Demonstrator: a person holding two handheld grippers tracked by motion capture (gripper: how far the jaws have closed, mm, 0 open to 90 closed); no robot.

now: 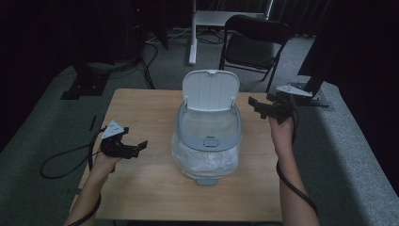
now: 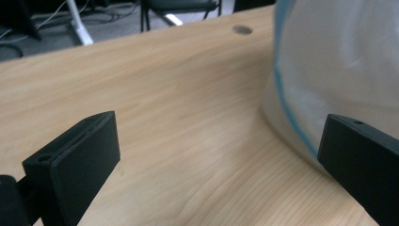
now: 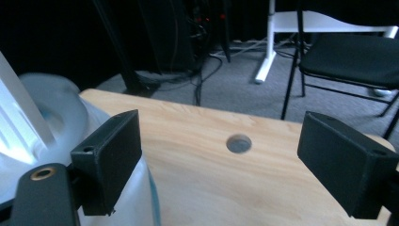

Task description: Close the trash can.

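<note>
A small grey-and-white bin (image 1: 209, 136) lined with a clear plastic bag (image 1: 203, 162) stands in the middle of the wooden table (image 1: 141, 113), its white lid (image 1: 210, 89) flipped up. My left gripper (image 1: 136, 147) hovers open to the bin's left, jaws pointing at it; the bag's side (image 2: 339, 61) fills the right of the left gripper view. My right gripper (image 1: 256, 106) is open to the right of the lid, with the bin's bagged side (image 3: 51, 127) at the left of the right gripper view. Nothing is between either pair of jaws.
A round cable hole (image 3: 238, 143) sits in the tabletop beyond the right gripper. Behind the table stand a black chair (image 1: 256, 44) and a white desk leg (image 1: 192, 33). Black stand bases (image 1: 87, 82) rest on the grey carpet at both sides.
</note>
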